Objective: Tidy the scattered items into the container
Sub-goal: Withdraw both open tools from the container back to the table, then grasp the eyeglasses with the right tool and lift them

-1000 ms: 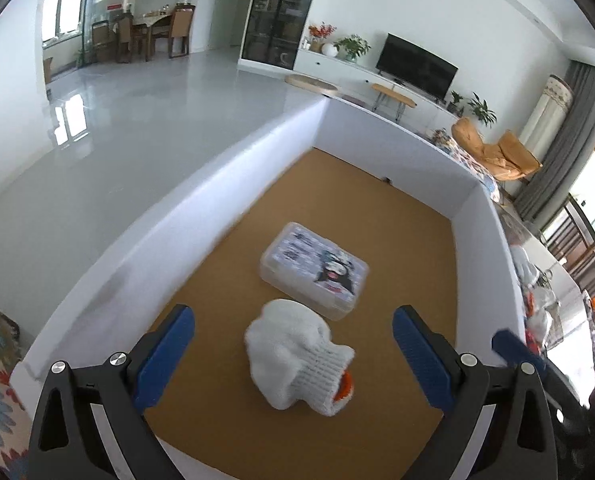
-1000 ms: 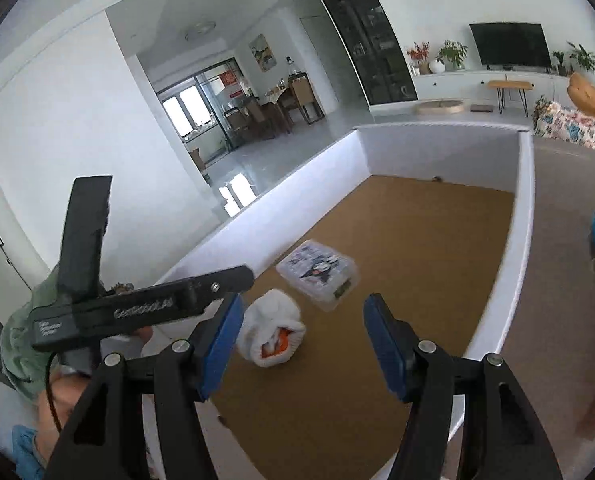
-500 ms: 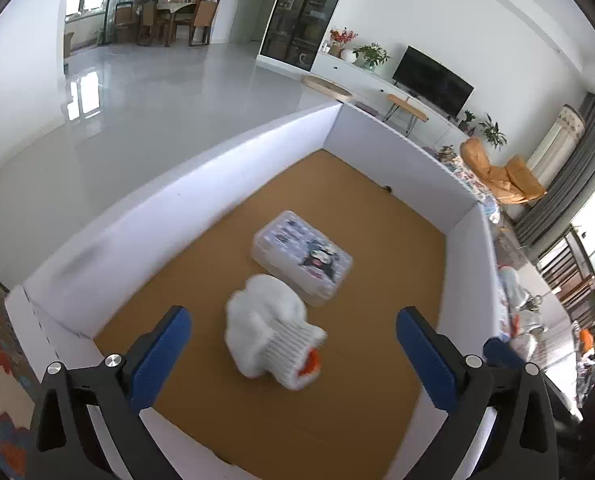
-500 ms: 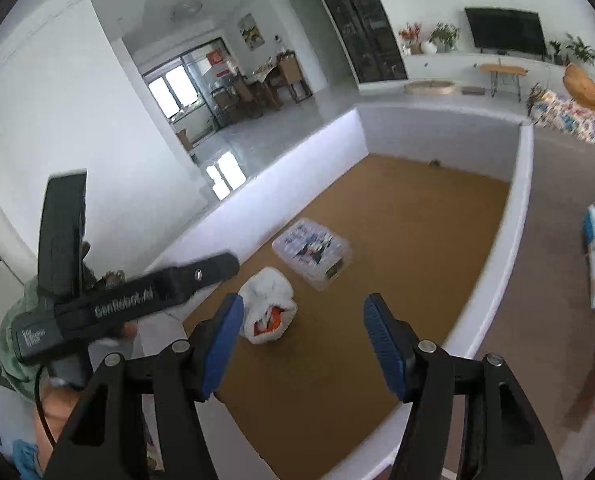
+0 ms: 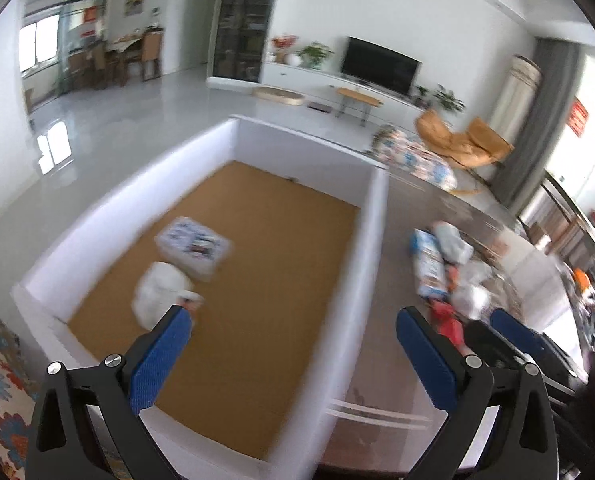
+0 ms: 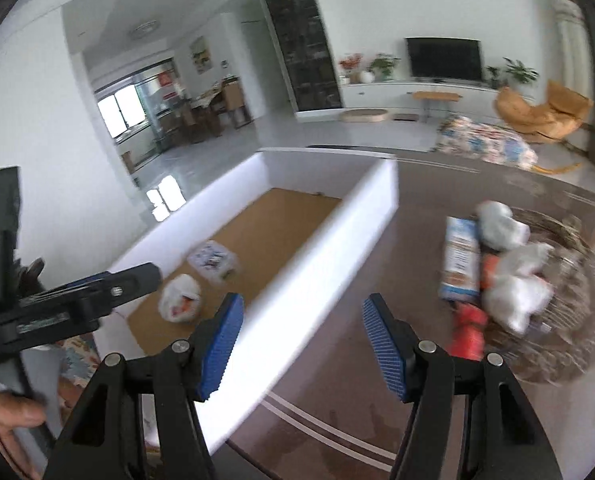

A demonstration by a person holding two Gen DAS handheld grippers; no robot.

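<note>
A big white box (image 5: 371, 240) with a brown cork floor sits on a dark brown table (image 6: 377, 360). Two things lie inside the box, close to its near left corner. One is a clear plastic case (image 5: 193, 246) with a picture on its lid. The other is a rolled-up white glove (image 5: 159, 294) with a bit of orange showing at its end. The glove lies just in front of the case, and the two look like they touch.

The left gripper (image 5: 293, 354) hangs above the near edge of the box. Its blue fingers (image 5: 159, 354) are spread wide apart, and nothing is between them. The right gripper (image 6: 301, 344) hangs over the right wall of the box and the table beside it. Its blue pads are spread wide too, with nothing in them. In the right wrist view, the left gripper's black body shows at the far left, with a hand (image 6: 9, 412) holding it low down.

On the table to the right of the box lies a heap of loose things. There is a blue and white packet (image 6: 459, 258), some crumpled white gloves (image 6: 513, 292), and a red-orange thing (image 6: 467, 330) that is too blurry to name. The heap is well apart from the box. Both views are blurry.
</note>
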